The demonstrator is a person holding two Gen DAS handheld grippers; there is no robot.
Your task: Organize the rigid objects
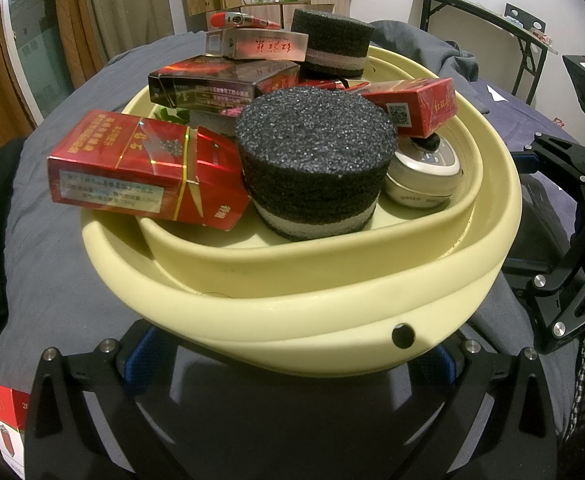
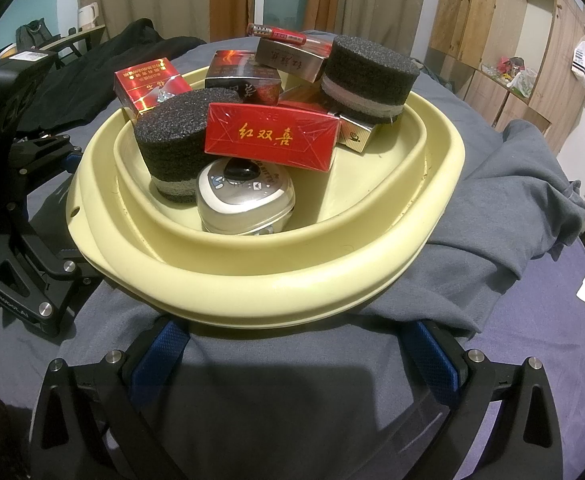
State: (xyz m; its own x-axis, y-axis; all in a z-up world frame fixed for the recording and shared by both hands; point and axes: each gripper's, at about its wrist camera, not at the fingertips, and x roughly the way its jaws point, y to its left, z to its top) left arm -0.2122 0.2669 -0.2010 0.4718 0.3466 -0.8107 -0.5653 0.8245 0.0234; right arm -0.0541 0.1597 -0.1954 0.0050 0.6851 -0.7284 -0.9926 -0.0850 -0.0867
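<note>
Grey bedding [image 2: 492,208]; red carton [image 2: 272,136] long axis crosswise atop basin [image 2: 292,280].

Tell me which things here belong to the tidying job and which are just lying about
Part of the job:
yellow basin
red boxes
black foam rounds
silver tin
lighter
left gripper, open at the basin rim
right gripper, open at the basin rim

Just lying about:
grey cloth
folding table
wooden shelves
curtains
</note>
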